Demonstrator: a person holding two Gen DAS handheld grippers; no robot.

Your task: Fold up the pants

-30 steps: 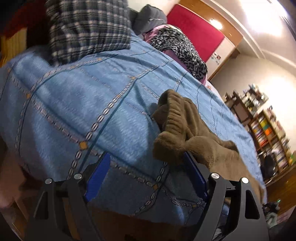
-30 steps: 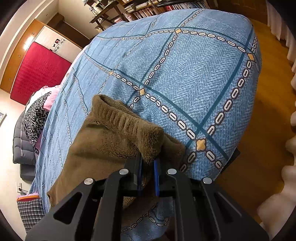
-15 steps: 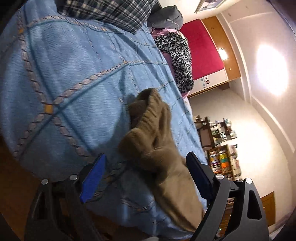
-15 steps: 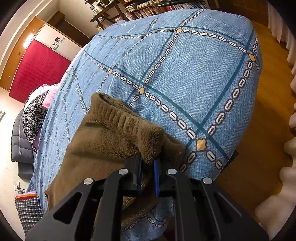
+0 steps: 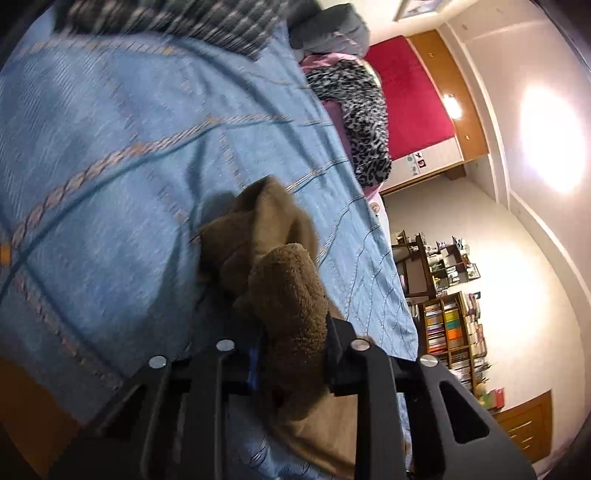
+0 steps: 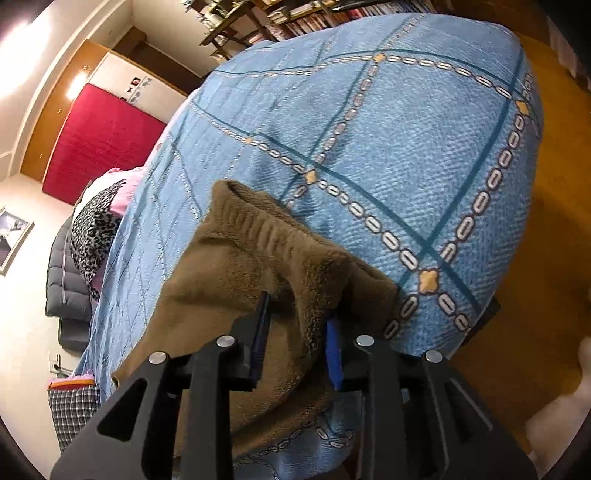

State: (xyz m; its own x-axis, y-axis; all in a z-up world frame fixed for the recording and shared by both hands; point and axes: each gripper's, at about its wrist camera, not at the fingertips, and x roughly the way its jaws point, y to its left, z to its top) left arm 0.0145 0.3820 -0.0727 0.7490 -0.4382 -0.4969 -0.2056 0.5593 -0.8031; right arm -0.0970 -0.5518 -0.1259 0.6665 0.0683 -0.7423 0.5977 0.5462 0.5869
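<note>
The brown fleece pants (image 5: 284,280) are spread over a blue chain-patterned bedspread (image 5: 110,155). A bunched fold of them is clamped between the pads of the left gripper (image 5: 291,354). The right gripper (image 6: 297,334) is seen opening, its jaws parting around the ribbed waistband, which lies between them, just ahead.

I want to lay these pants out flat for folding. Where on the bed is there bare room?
Bare blue bedspread runs from the brown pants to the bed's floor-side edge, and between pants and plaid cloth in the left view. Crowded: the leopard-print cloth and grey bundle at the red wall end.
</note>
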